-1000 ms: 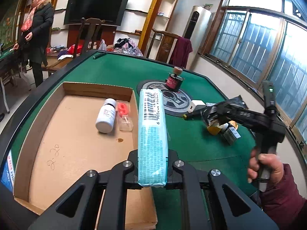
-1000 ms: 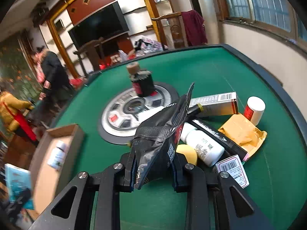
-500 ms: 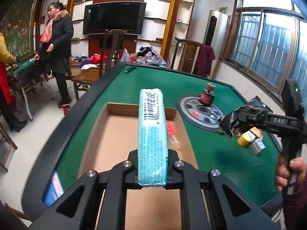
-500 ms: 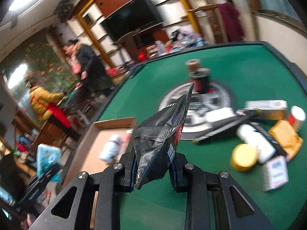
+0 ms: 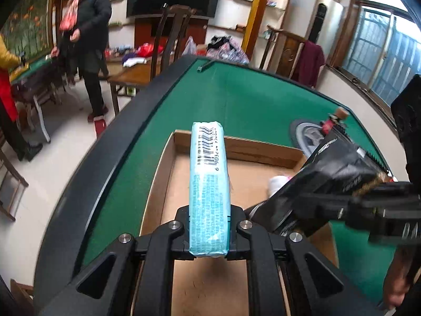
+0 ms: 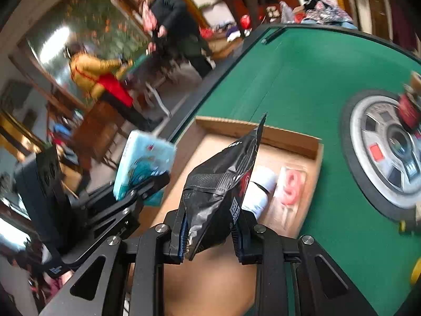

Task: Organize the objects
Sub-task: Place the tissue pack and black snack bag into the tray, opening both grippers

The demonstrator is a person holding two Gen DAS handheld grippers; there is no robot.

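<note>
My left gripper (image 5: 209, 233) is shut on a light blue tissue pack (image 5: 209, 184) with a barcode, held above the shallow cardboard box (image 5: 236, 147). My right gripper (image 6: 209, 237) is shut on a black foil snack pouch (image 6: 223, 179), also over the box (image 6: 289, 134). From the left wrist view the pouch (image 5: 334, 171) and right gripper (image 5: 315, 202) reach in from the right. From the right wrist view the tissue pack (image 6: 144, 163) and left gripper (image 6: 142, 187) sit at the left. Inside the box lie a white bottle (image 6: 260, 187) and a pink item in clear packaging (image 6: 290, 187).
The box rests on a green felt table (image 5: 236, 100) with a dark raised rim. A round grey centre plate (image 6: 386, 147) carries a small dark red bottle (image 6: 410, 102). Two people (image 5: 89, 34) stand beyond the table at the left, near chairs and another table.
Both grippers have swung left from the pile of items to above the cardboard box, each still holding its pack. The right gripper now hangs close beside the left one.
</note>
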